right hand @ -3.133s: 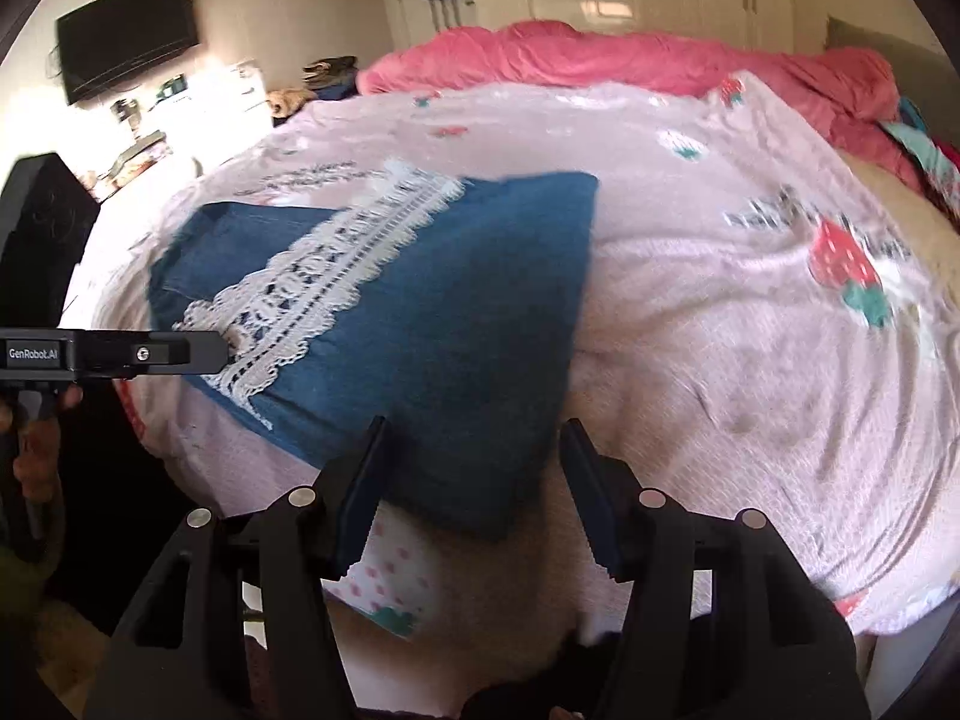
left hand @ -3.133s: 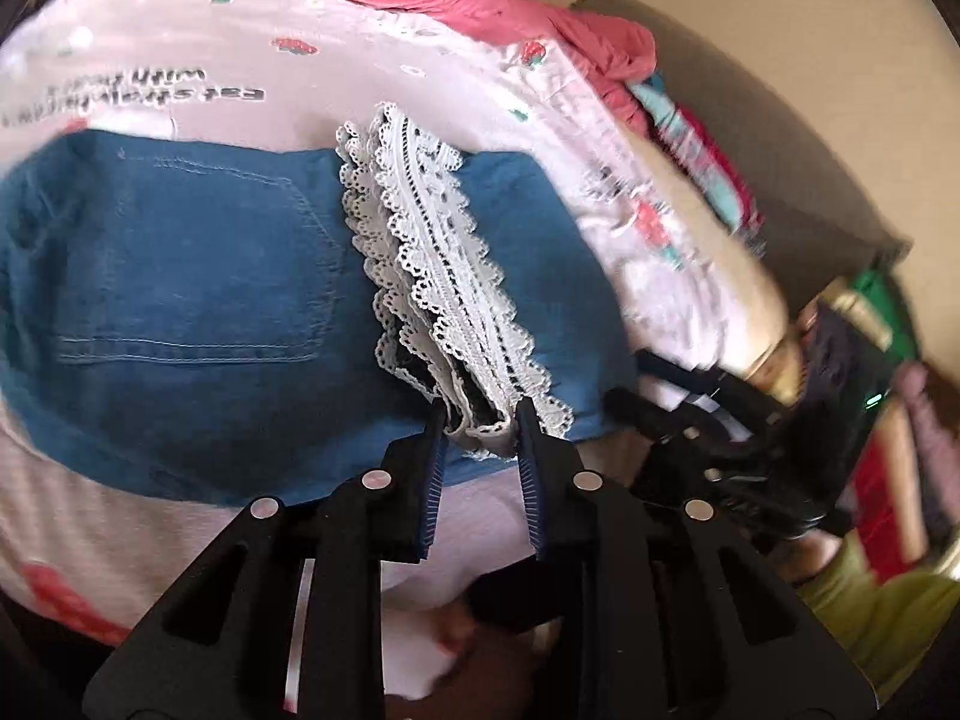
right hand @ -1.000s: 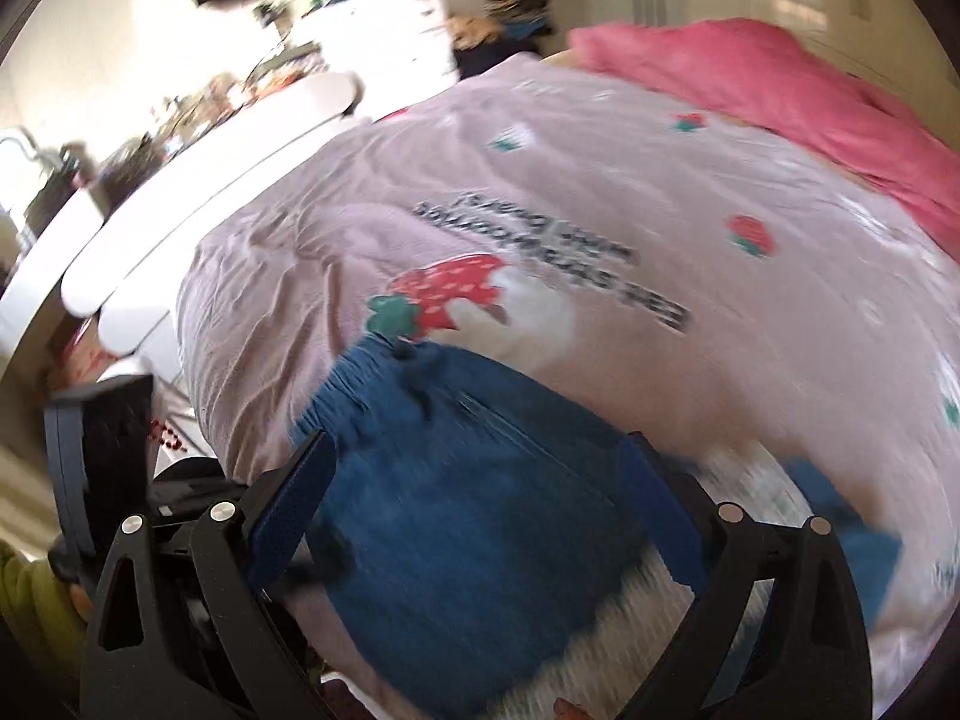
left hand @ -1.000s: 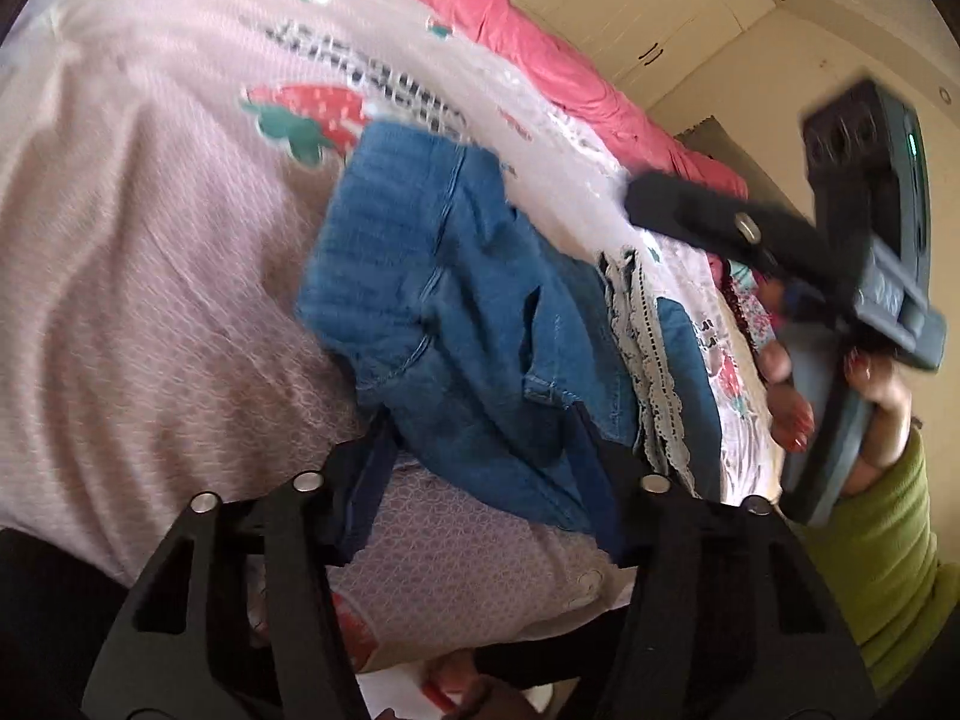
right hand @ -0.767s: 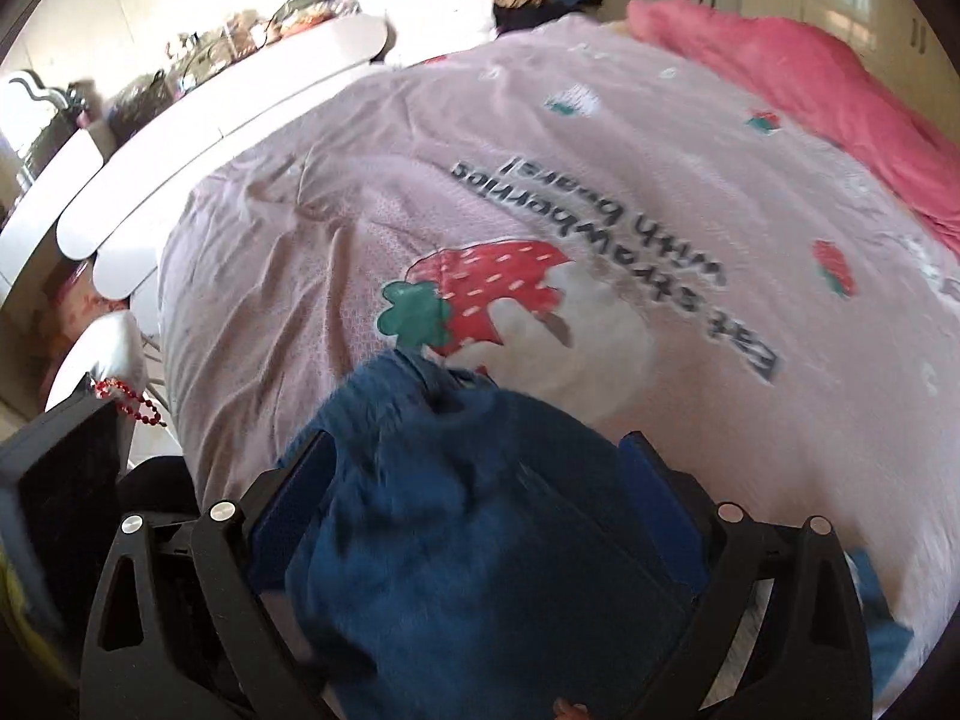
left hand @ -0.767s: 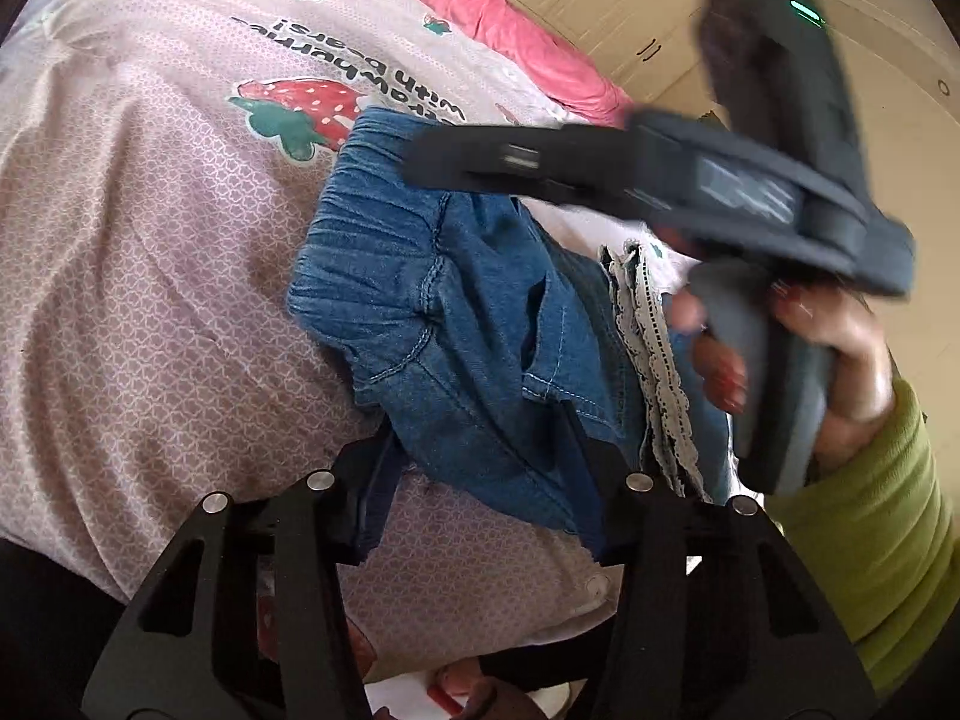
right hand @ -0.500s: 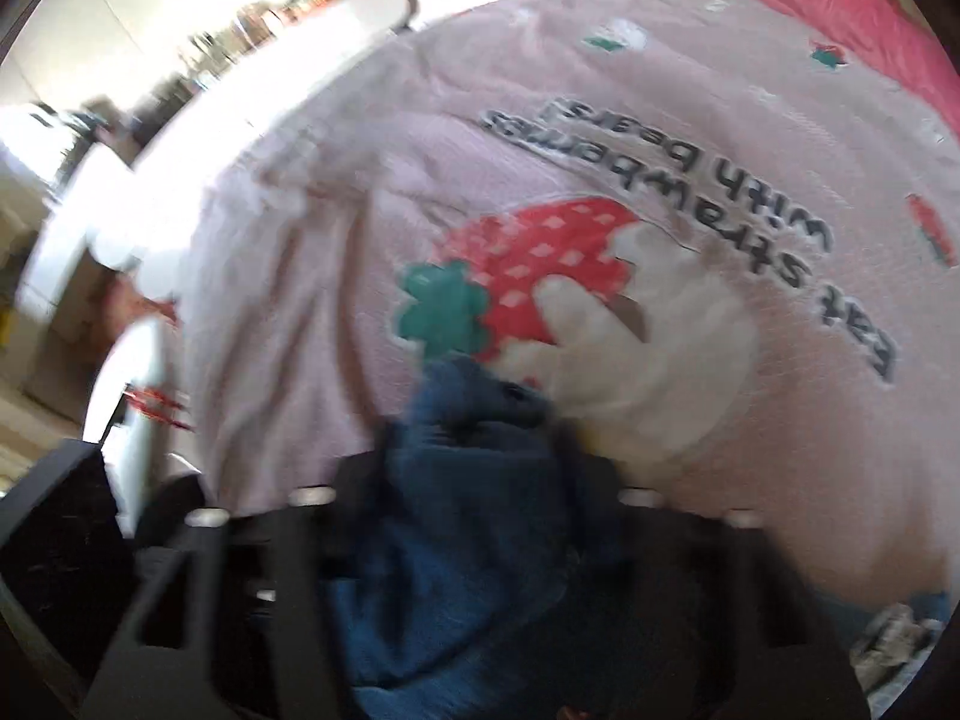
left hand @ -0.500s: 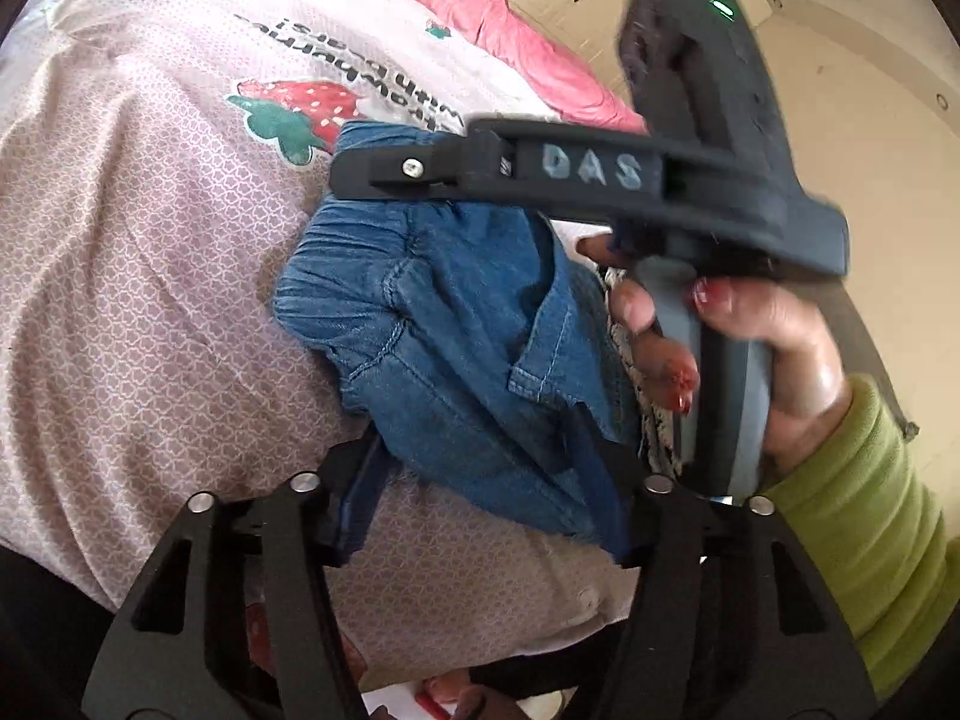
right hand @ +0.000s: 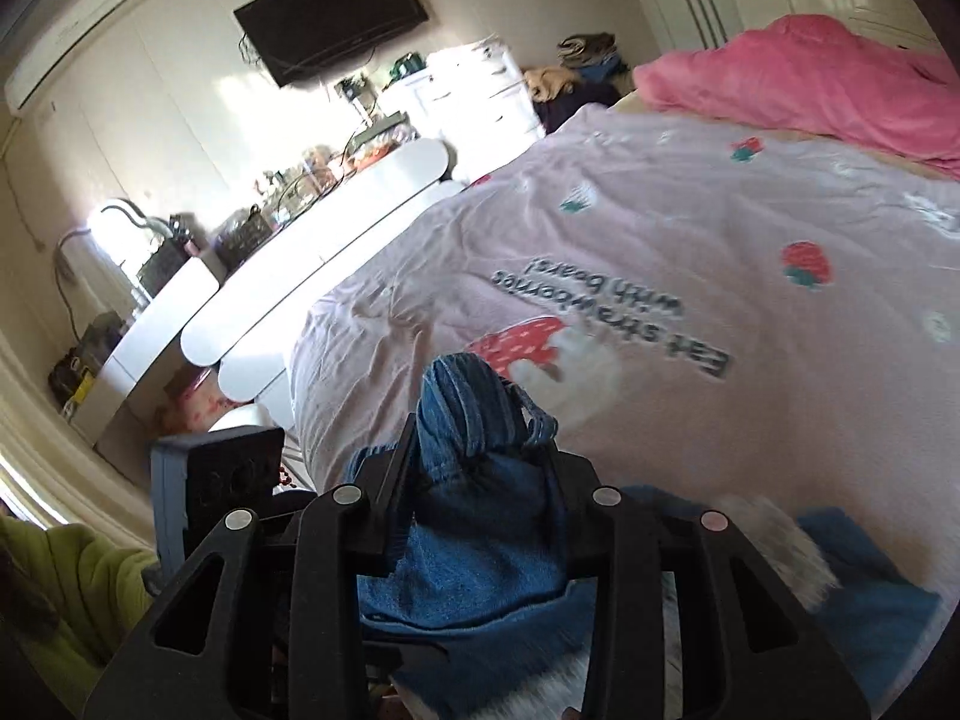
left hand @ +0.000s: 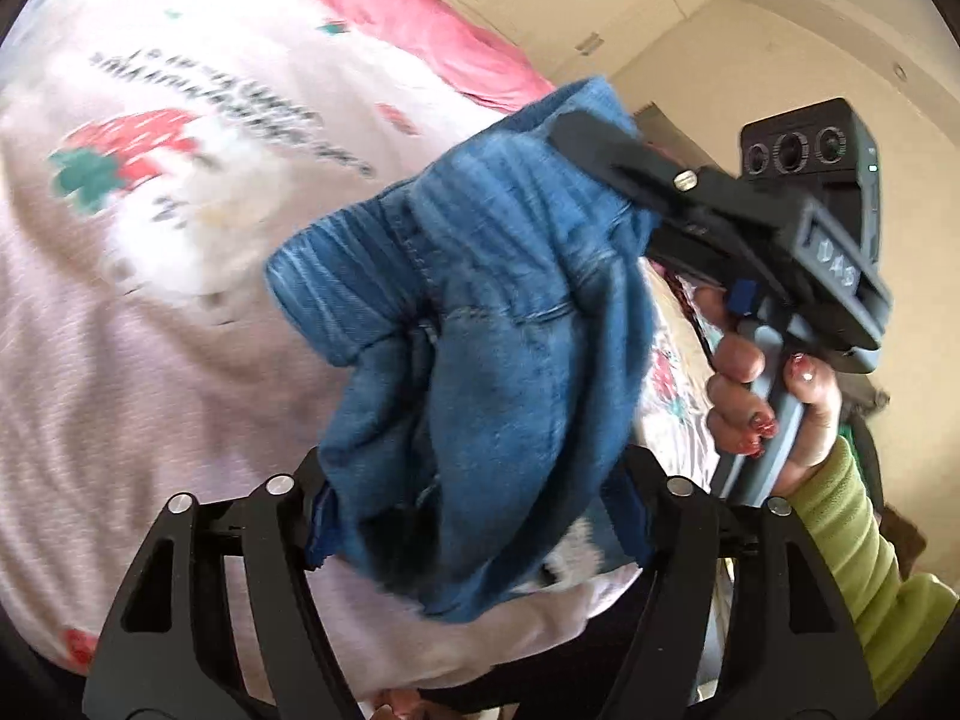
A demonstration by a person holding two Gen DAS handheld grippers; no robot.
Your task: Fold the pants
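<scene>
Left gripper (left hand: 480, 510) low in frame, jaws just been opening, denim hanging between them. Pants (left hand: 480, 330) bunched and lifted off the pink bedspread (left hand: 150, 360). Right gripper (left hand: 600, 144) pinched the waistband at top; hand (left hand: 774, 396) in a green sleeve (left hand: 858, 564) gripped its handle. Pink blanket (left hand: 408, 30) lay beyond.

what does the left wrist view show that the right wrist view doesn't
Only the left wrist view shows the right claw from outside, clamped on the bunched waistband of the denim pants, with the hand and green sleeve holding it; the left claw has just been opening, with denim between its jaws.

Only the right wrist view shows the wall TV and the cluttered white dresser.

Both show the pants, the strawberry bedspread and the pink blanket.
</scene>
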